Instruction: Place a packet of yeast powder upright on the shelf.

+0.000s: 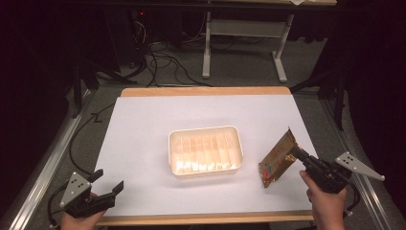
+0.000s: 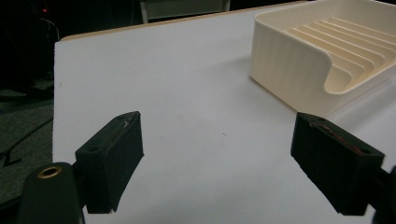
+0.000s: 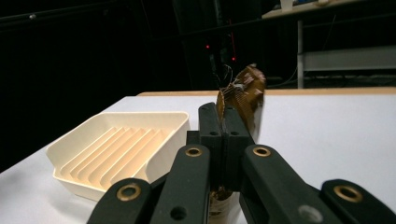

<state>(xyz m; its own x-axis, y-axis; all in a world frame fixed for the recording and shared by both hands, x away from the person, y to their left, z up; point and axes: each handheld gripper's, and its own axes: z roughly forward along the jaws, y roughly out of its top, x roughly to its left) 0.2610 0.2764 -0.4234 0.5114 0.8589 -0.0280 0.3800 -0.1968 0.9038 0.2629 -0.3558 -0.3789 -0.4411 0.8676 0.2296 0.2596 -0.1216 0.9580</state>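
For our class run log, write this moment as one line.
right gripper: shut on shiny gold snack packet | left gripper: open, idle | cream ribbed plastic tray: empty

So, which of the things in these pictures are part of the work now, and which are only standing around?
Part of the work:
- shiny gold-brown foil snack packet, pinched in the right gripper
- cream ribbed plastic tray, probably its destination
- left gripper, open and idle

Only standing around:
- white-topped table
- black cables on the floor
- grey metal stand behind
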